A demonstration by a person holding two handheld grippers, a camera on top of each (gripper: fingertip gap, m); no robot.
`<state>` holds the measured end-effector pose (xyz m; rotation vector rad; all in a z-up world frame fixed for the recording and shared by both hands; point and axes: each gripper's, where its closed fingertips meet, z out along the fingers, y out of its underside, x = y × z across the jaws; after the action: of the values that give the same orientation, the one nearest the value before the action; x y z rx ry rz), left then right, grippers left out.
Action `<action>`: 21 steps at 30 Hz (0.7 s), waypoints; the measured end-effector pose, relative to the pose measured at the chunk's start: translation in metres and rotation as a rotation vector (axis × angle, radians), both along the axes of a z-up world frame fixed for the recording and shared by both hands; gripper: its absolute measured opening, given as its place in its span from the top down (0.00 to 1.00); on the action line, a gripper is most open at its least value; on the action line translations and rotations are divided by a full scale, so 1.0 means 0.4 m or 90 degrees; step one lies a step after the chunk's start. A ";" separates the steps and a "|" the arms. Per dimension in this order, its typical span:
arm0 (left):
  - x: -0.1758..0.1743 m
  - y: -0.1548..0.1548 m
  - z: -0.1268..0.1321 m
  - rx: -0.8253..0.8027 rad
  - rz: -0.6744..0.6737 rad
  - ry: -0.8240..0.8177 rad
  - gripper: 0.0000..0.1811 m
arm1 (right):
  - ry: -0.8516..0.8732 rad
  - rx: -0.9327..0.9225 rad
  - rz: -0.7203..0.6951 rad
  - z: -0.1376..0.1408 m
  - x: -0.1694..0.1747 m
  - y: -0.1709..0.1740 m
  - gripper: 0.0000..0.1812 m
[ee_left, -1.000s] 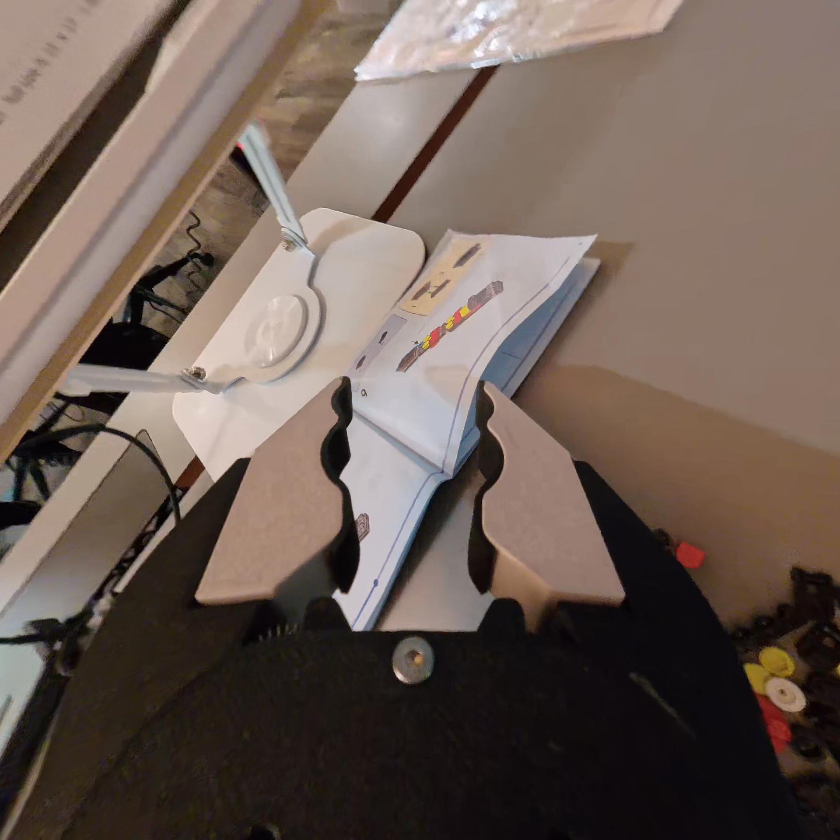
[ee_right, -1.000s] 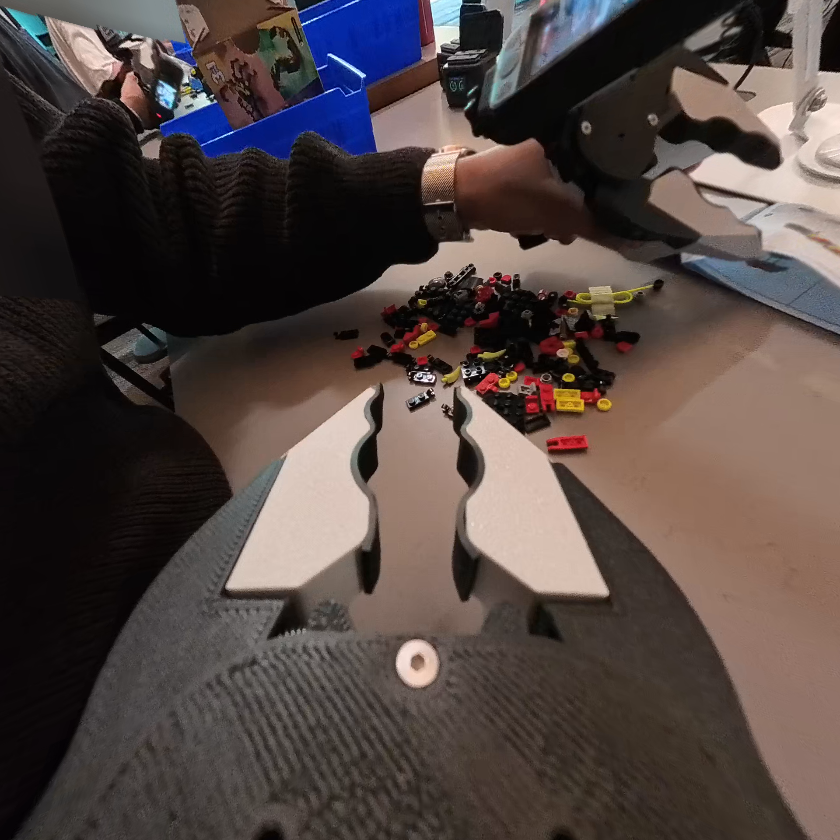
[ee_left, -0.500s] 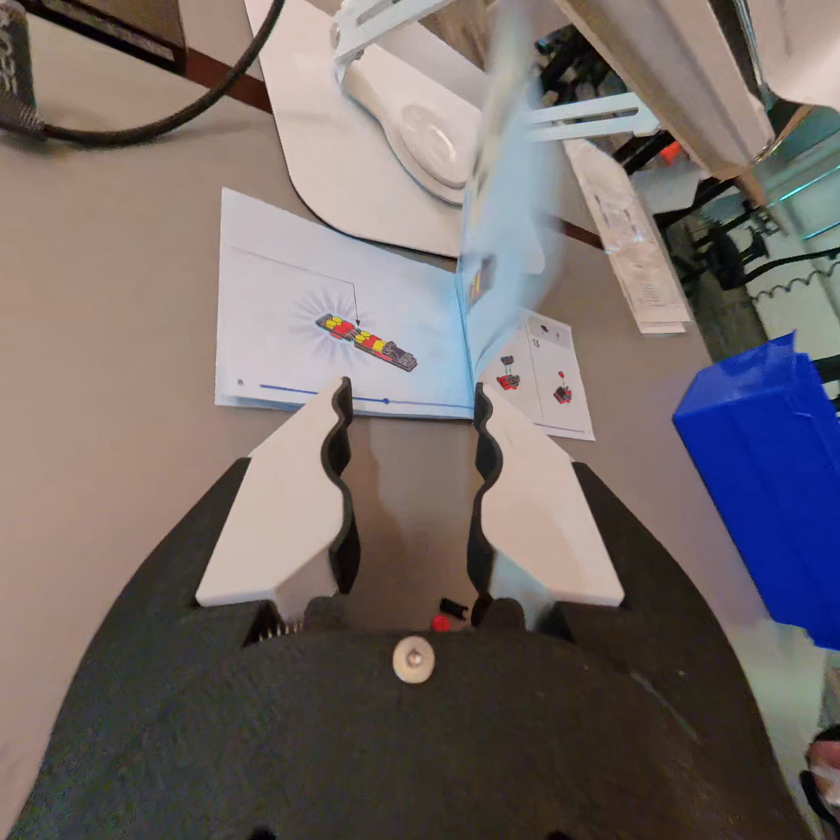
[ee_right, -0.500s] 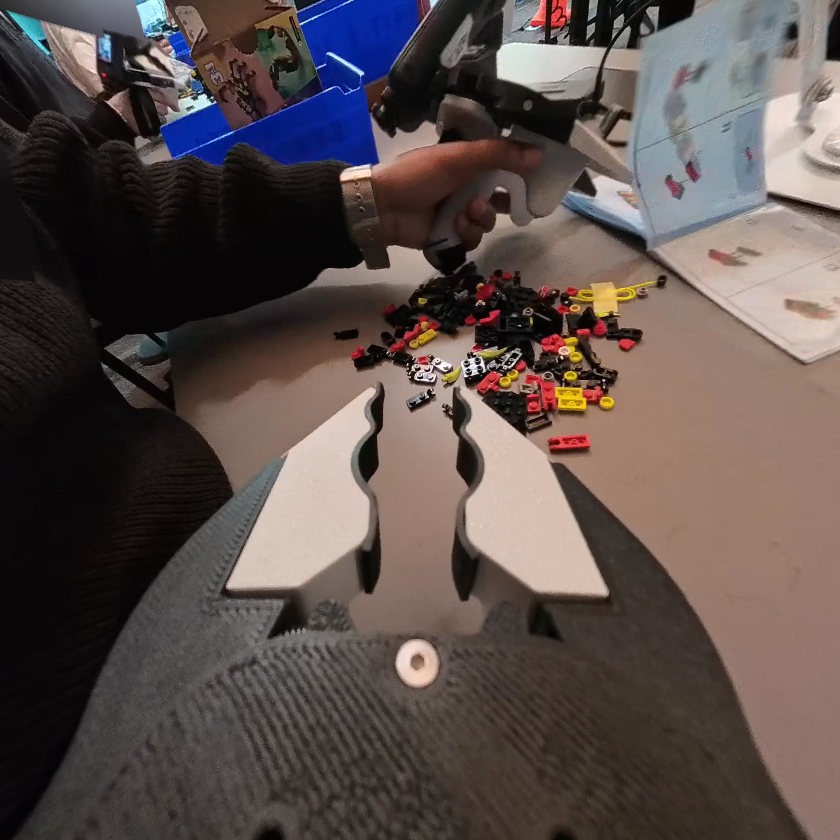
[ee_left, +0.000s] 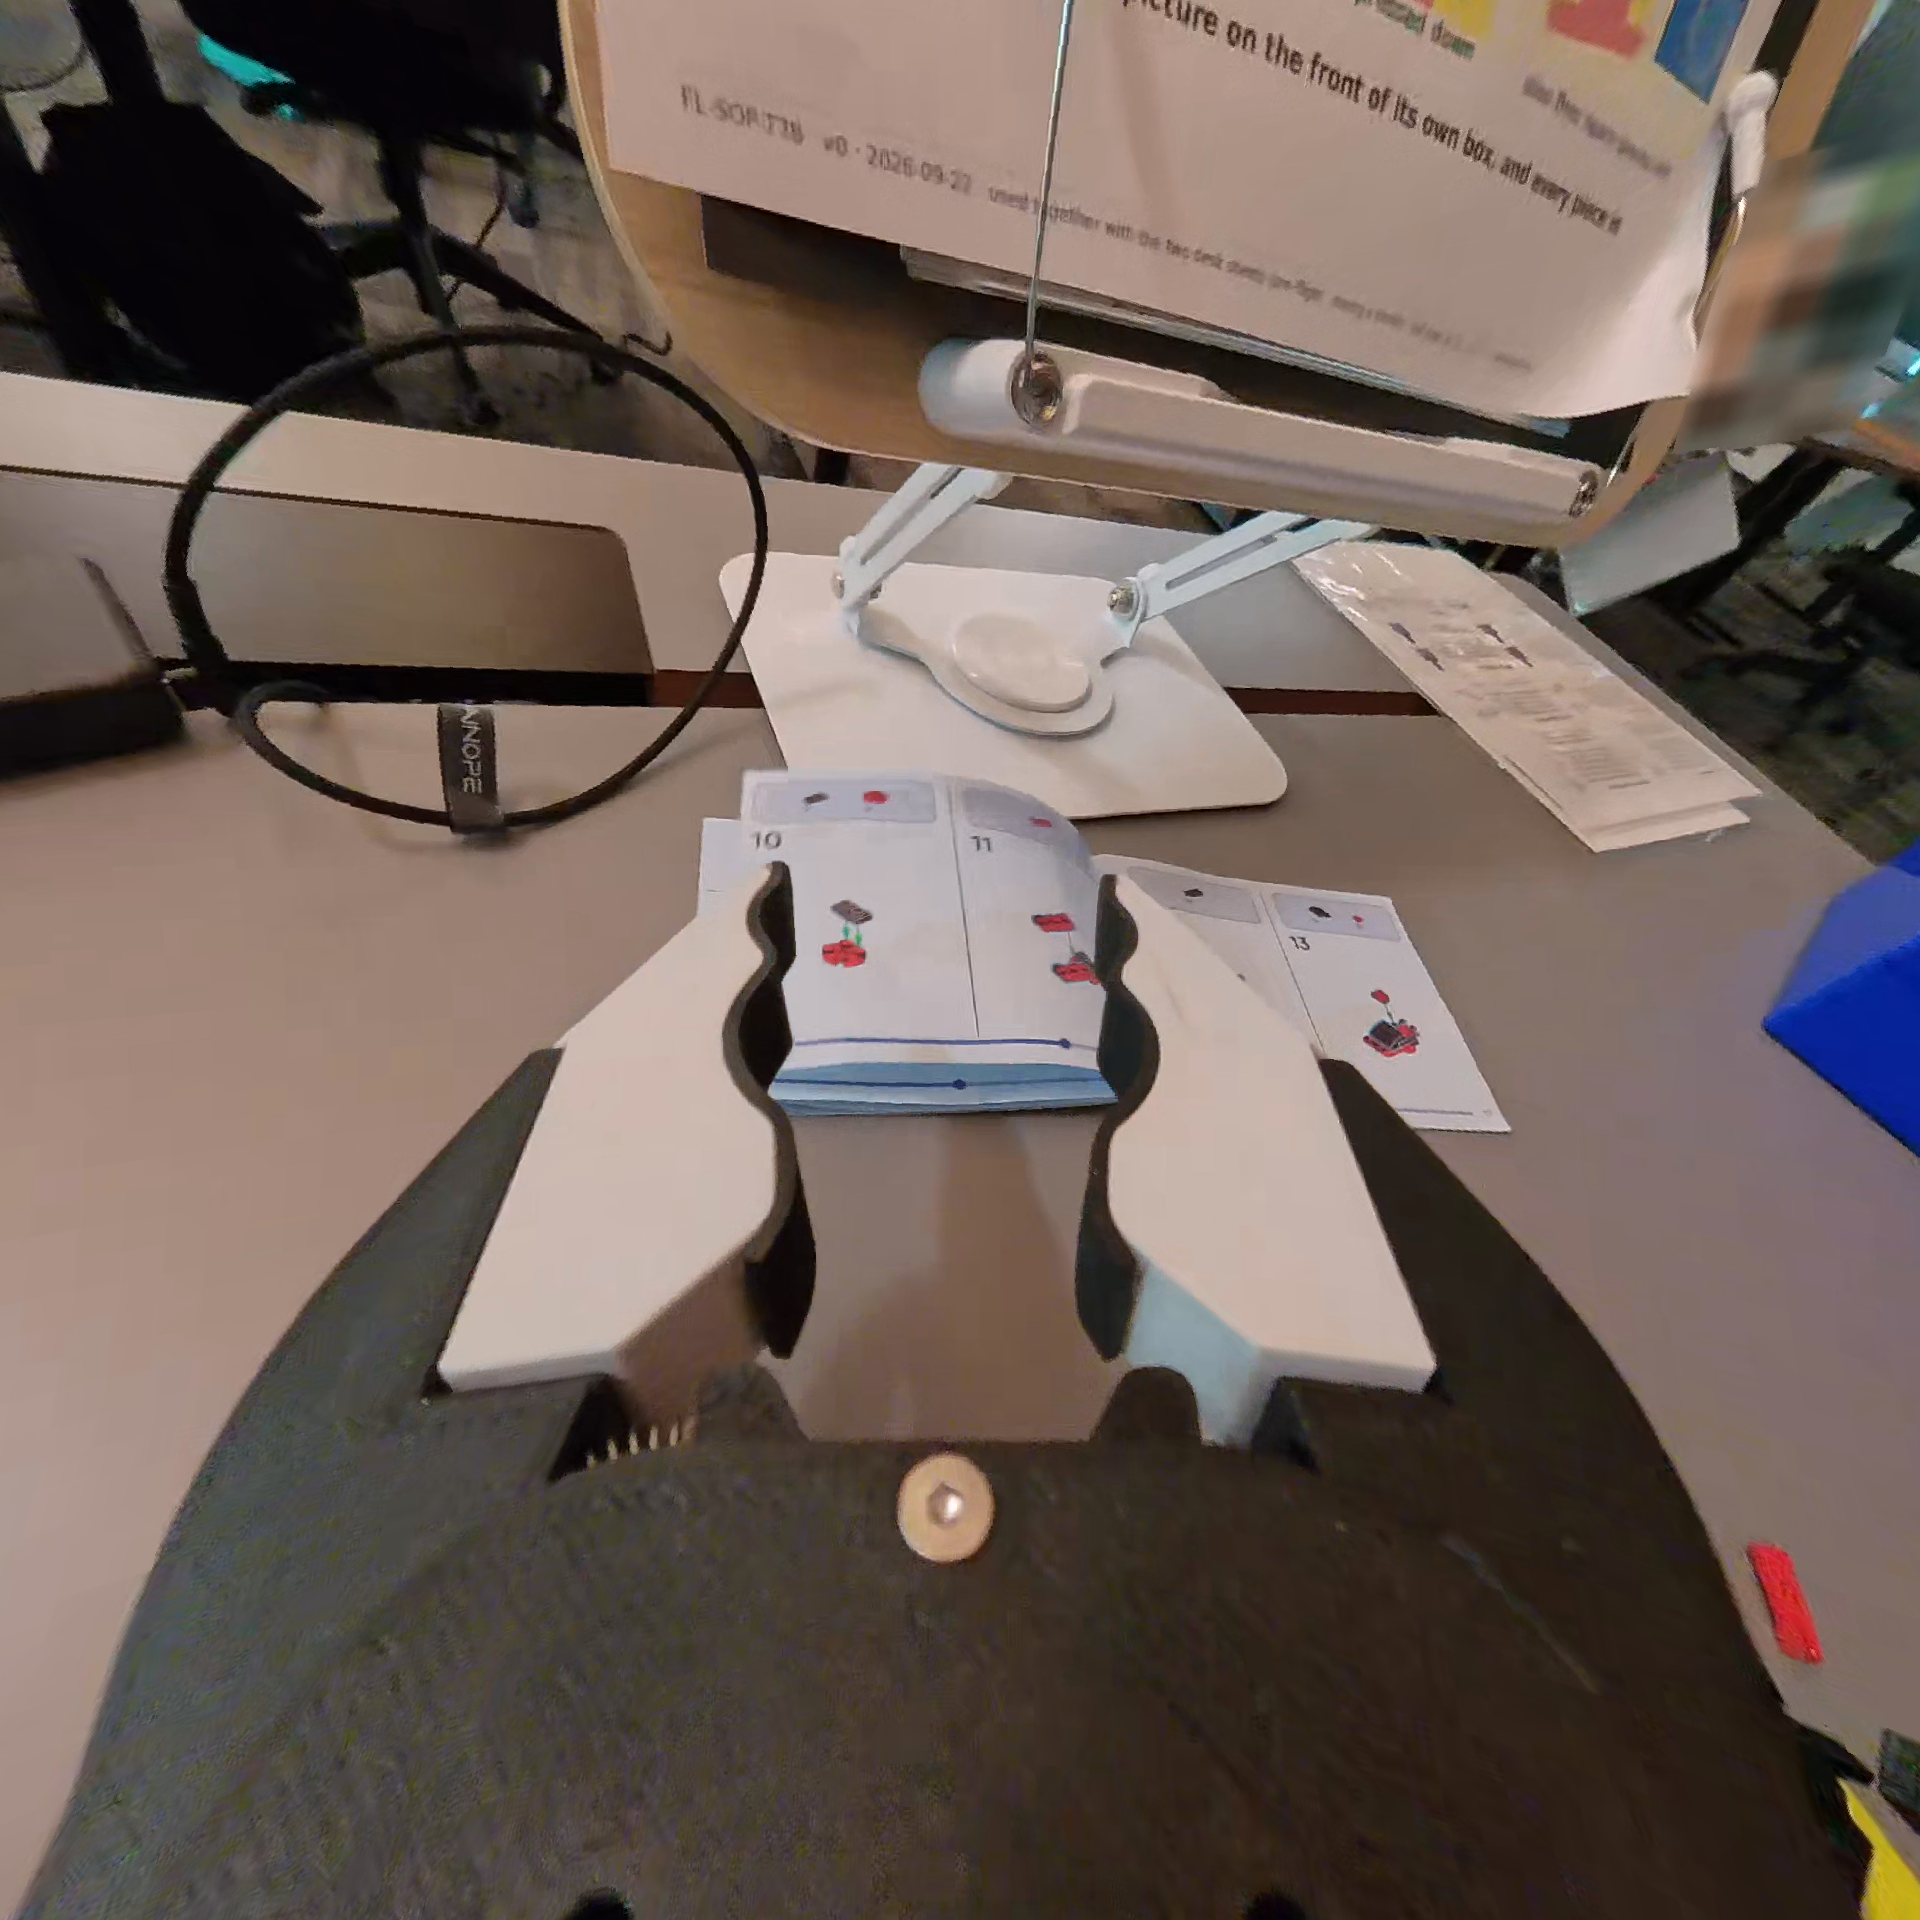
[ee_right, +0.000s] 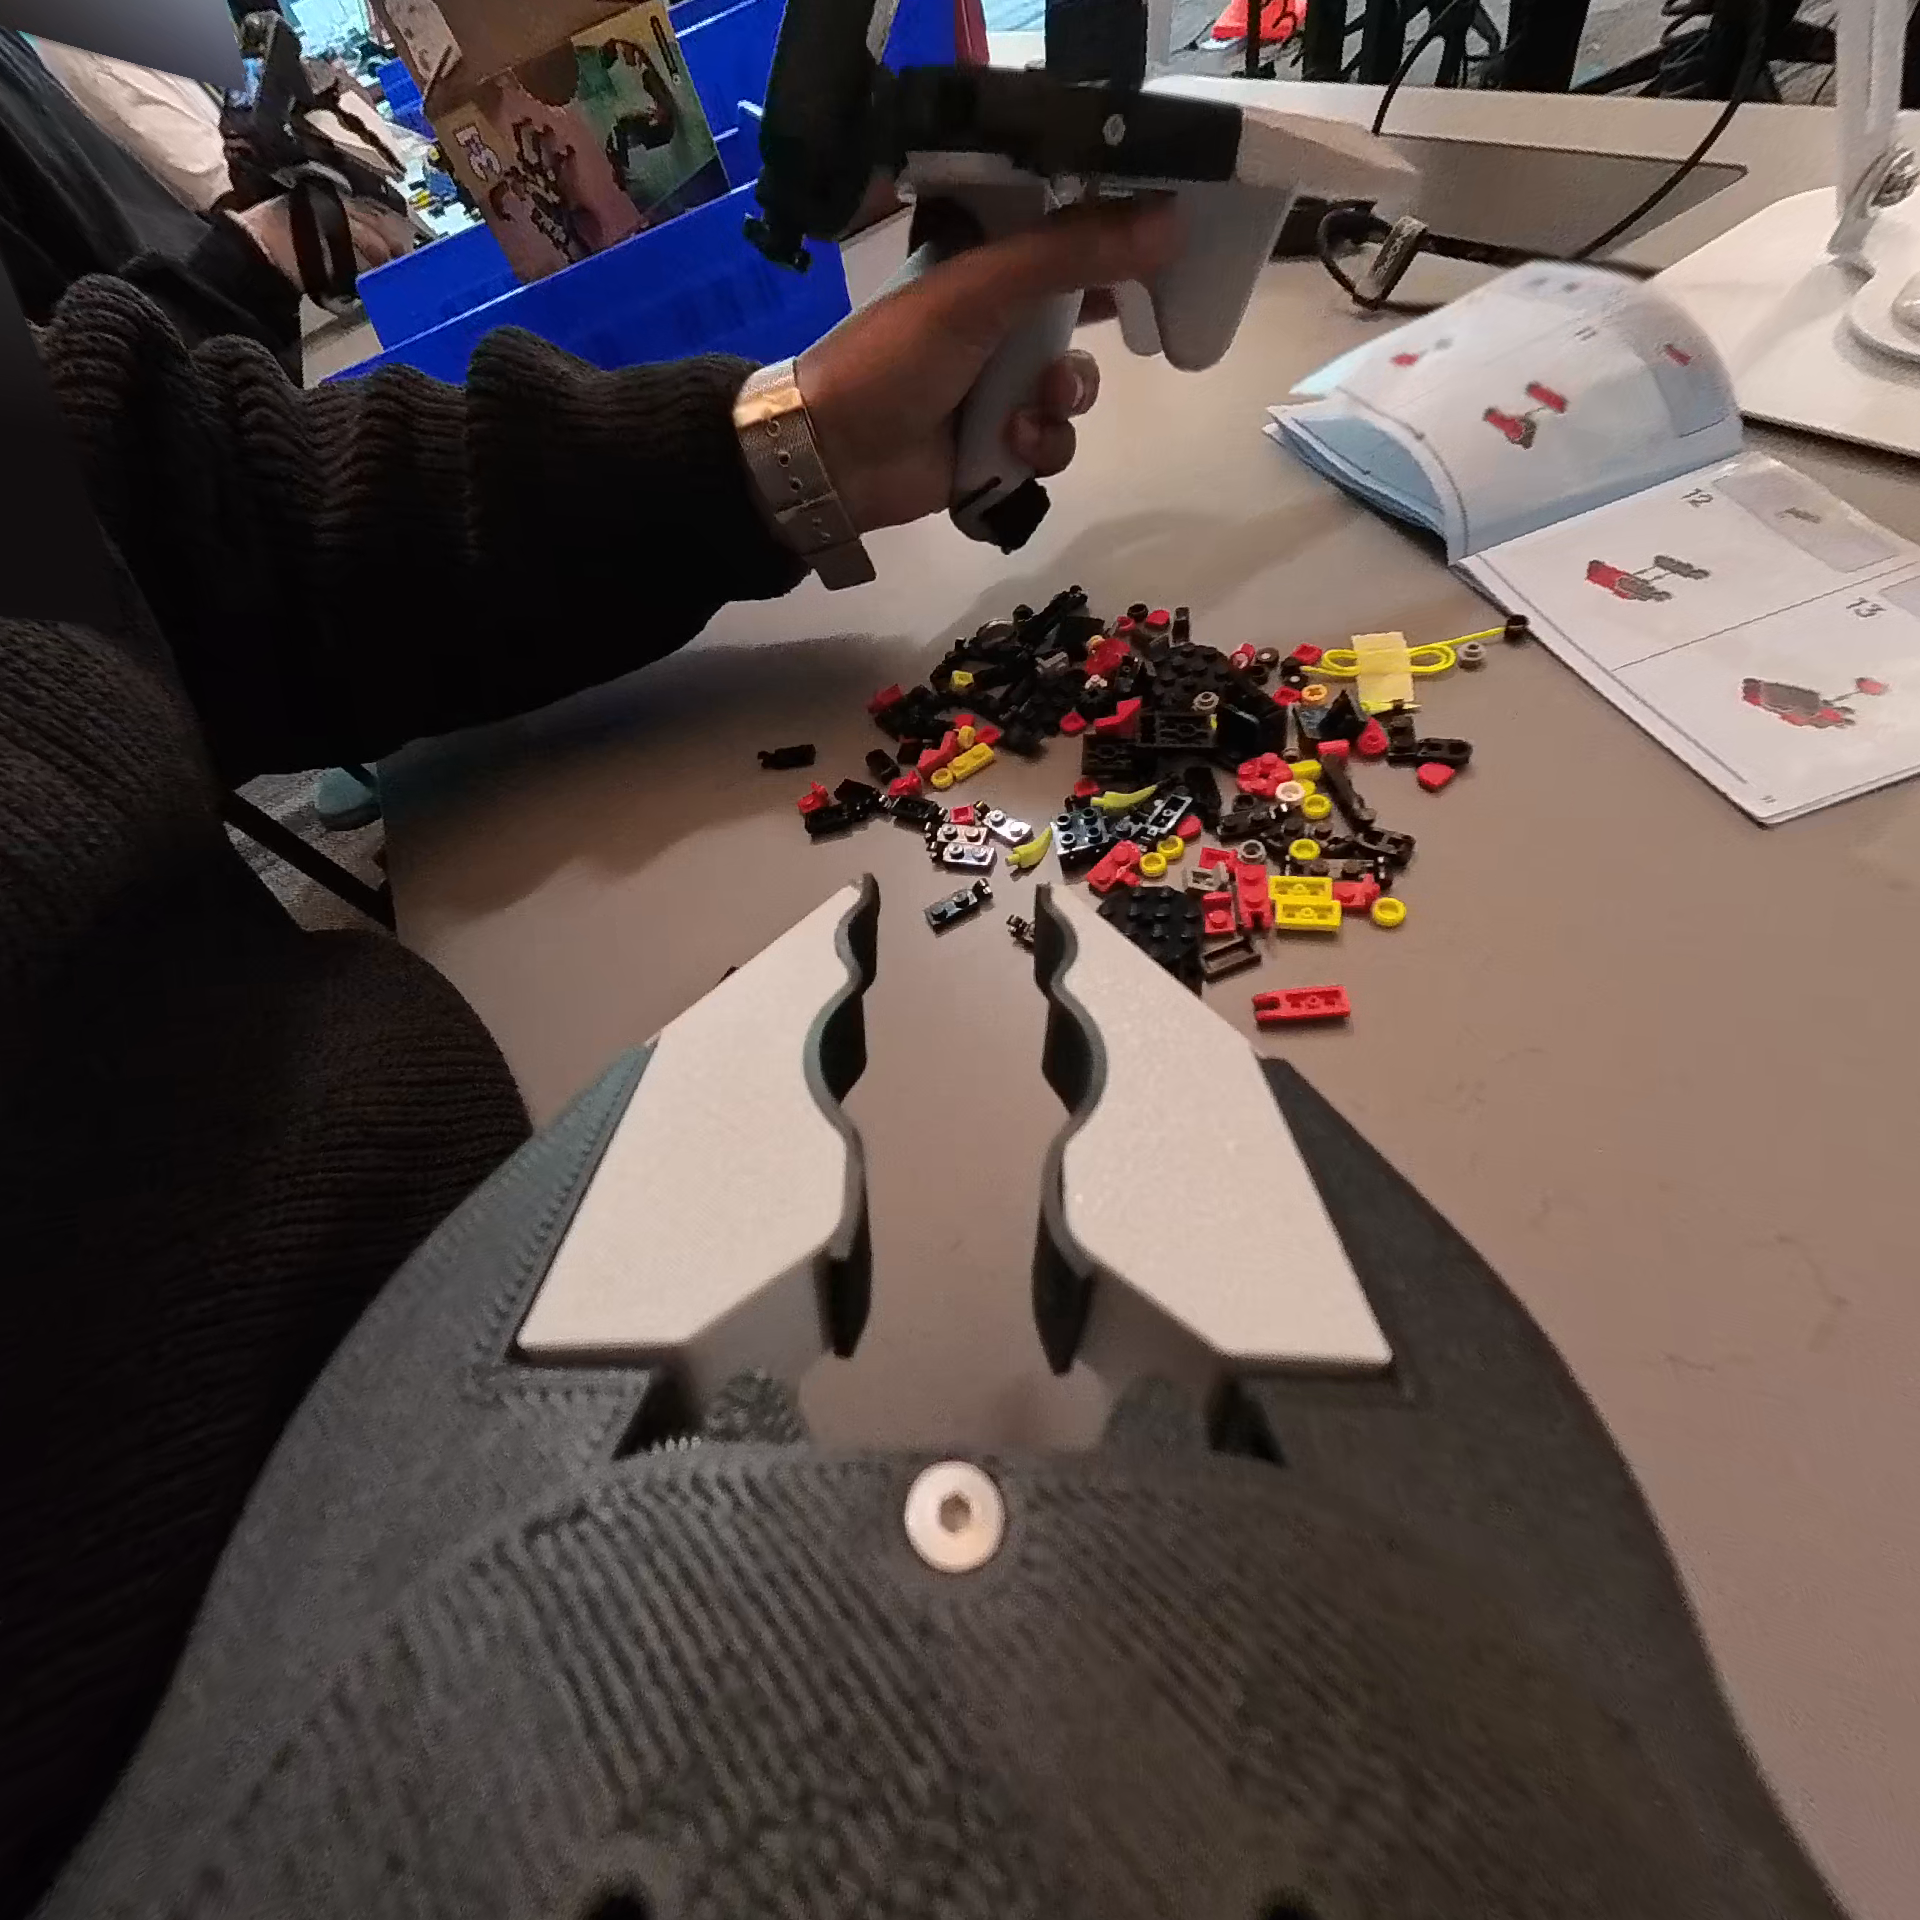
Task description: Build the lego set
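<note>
While my left gripper (ee_left: 940, 935) hangs empty with its jaws spread wide, the open instruction booklet (ee_left: 914, 966) lies just beyond its fingertips on the grey table (ee_left: 260, 1039). My right gripper (ee_right: 956, 914), parted and empty too, points at the lego pile (ee_right: 1164, 769), which sits near that booklet's lower edge. Behind the booklet stands a white stand base (ee_left: 1018, 696).

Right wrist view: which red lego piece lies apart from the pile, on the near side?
The flat red plate, lying alone on the table just right of the right tongs; the other red pieces sit within the pile.
</note>
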<state>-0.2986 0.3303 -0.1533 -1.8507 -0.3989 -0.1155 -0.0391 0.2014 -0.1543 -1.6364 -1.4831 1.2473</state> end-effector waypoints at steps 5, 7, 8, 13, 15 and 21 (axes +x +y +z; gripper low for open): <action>0.016 0.009 -0.024 -0.022 -0.037 -0.013 0.71 | -0.003 0.001 0.001 -0.002 0.000 -0.001 0.84; 0.029 0.012 -0.045 -0.054 -0.066 -0.006 0.72 | -0.005 0.000 0.001 -0.004 0.000 -0.001 0.84; 0.035 0.014 -0.060 -0.076 -0.076 0.000 0.72 | -0.006 -0.001 0.001 -0.005 0.000 -0.001 0.84; 0.052 0.031 -0.086 -0.113 -0.102 0.046 0.71 | -0.011 -0.005 0.004 -0.011 -0.002 -0.002 0.84; 0.067 0.044 -0.089 -0.119 -0.119 0.064 0.71 | -0.012 -0.006 0.005 -0.012 -0.002 -0.002 0.84; 0.116 0.073 -0.143 -0.202 -0.164 0.056 0.78 | -0.017 -0.013 0.007 -0.017 -0.002 -0.002 0.84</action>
<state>-0.2523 0.3594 -0.2103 -2.2075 -0.1197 -0.1515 -0.0398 0.2005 -0.1611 -1.6664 -1.5011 1.2549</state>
